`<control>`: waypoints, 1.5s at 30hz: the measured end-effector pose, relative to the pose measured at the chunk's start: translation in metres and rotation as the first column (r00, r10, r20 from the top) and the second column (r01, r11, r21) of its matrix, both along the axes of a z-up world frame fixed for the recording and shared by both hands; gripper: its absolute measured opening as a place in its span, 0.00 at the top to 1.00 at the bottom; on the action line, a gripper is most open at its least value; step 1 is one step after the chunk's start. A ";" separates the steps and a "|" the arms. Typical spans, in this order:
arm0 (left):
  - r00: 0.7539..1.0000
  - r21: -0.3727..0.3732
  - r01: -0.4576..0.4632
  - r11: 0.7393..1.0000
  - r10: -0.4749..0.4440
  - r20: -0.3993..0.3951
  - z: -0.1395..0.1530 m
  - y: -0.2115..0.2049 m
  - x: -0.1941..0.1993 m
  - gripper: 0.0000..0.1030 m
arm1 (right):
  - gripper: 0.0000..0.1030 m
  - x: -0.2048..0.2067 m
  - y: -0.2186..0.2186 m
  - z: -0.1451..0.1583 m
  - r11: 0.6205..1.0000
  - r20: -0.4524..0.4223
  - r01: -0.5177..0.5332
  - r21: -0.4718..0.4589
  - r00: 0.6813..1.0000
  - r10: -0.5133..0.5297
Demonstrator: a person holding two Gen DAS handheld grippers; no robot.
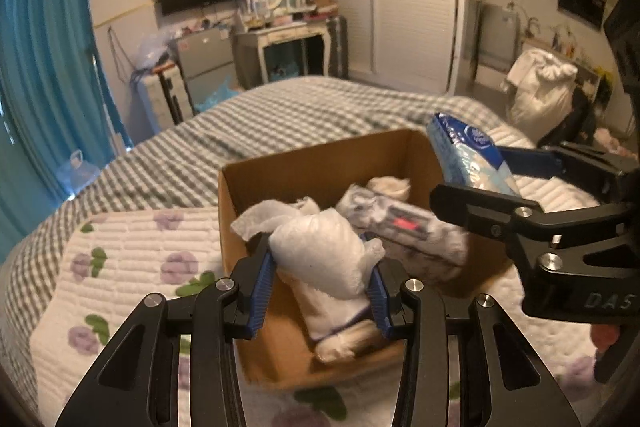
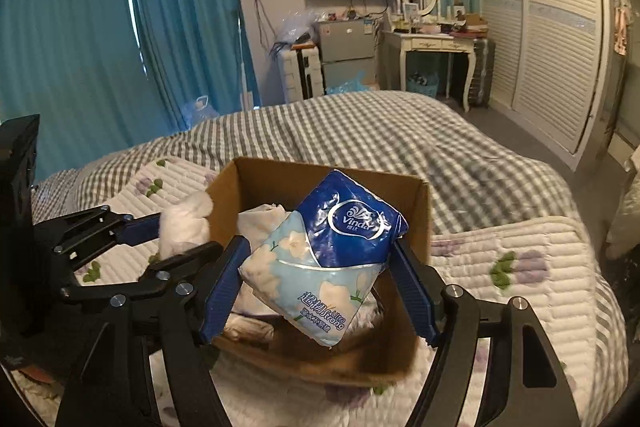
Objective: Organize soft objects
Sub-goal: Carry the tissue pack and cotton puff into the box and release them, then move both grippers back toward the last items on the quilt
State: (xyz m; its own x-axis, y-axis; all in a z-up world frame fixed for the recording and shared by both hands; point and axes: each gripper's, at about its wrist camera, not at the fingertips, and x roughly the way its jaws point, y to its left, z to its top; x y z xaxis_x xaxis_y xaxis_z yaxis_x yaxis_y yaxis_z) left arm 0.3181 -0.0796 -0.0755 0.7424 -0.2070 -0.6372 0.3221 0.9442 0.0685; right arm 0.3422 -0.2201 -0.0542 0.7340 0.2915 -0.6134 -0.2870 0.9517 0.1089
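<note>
Over the cardboard box on the bed, we pinch a tissue pack in the right hand-held gripper, long axis tilted downward; the left hand-held gripper pinches a white bundle directly above the box.

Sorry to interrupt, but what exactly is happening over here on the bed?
A person with two handheld grippers is packing soft items into a cardboard box on the bed. The left gripper is clamped on a white soft bundle over the box. The right gripper holds a blue Vinda tissue pack above the box. A patterned tissue pack and other white soft items already lie inside.
</note>
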 end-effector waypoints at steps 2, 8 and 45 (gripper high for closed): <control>1.000 0.022 -0.018 1.000 0.017 0.014 -0.006 0.001 0.005 0.57 | 0.30 0.009 0.002 -0.008 1.000 0.000 -0.011 0.000 1.000 0.011; 0.998 -0.010 -0.053 0.999 0.054 0.036 -0.014 0.007 0.010 0.24 | 0.24 0.016 0.008 -0.016 1.000 0.015 -0.010 -0.010 1.000 0.010; 0.968 -0.070 -0.183 0.981 0.192 0.159 0.096 0.061 -0.166 0.16 | 0.00 -0.188 -0.005 0.083 0.997 0.129 0.044 -0.068 0.991 -0.035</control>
State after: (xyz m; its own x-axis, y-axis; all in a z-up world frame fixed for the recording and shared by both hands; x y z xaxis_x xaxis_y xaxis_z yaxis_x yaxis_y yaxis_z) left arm 0.1519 -0.0185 0.0208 0.8649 -0.0851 -0.4947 0.1278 0.9904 0.0530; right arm 0.1542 -0.2249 0.0291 0.8179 0.2196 -0.5319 -0.2559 0.9667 0.0056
